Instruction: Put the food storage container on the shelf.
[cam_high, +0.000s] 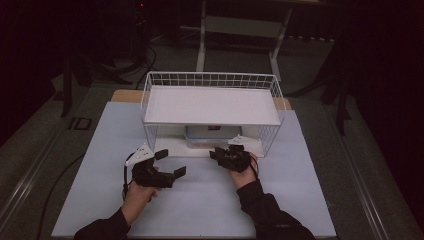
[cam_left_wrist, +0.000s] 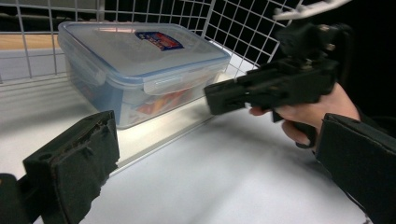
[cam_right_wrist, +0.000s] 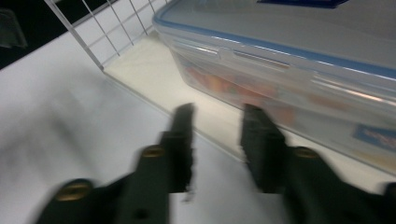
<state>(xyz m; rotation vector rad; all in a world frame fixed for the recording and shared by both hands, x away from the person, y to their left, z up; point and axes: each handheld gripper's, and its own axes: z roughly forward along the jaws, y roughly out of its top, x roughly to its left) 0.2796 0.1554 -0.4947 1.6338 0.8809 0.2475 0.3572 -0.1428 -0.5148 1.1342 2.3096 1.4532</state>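
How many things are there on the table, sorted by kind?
Wire shelf rack: 1
Clear plastic food box with a blue-rimmed lid, on the rack's lower level: 1
Hand-held grippers: 2, left gripper and right gripper
Total: 4

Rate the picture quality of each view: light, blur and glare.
High view: dim, the room behind nearly black, the white wire rack brightest. Left gripper view: sharp, with soft glare on the lid of the clear plastic box with the blue-rimmed lid. Right gripper view: motion blur smears the right gripper and its black fingers.
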